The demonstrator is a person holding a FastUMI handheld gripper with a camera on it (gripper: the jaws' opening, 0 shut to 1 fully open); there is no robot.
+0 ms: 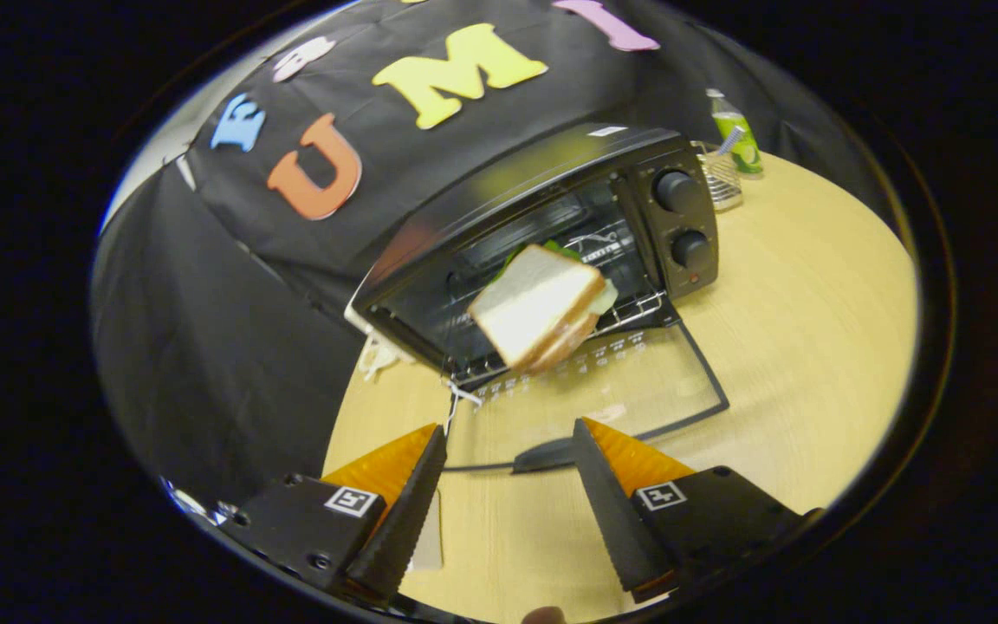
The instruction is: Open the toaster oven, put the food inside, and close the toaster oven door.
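A black toaster oven [551,234] stands on the wooden table [793,347] beyond my fingers, its glass door [603,390] folded flat down toward me. A sandwich [542,303] of white bread with green lettuce lies tilted at the oven's mouth, partly on the wire rack [638,308] and partly over the door's hinge edge. My gripper [508,438] is open, its two orange-and-black fingers wide apart and holding nothing. The door's handle [547,455] sits just ahead, between the fingertips. The sandwich lies well beyond them.
Two knobs [681,217] sit on the oven's right panel. A small wire basket [720,178] and a green bottle [737,134] stand behind the oven to the right. Black cloth hangs behind and to the left of the table.
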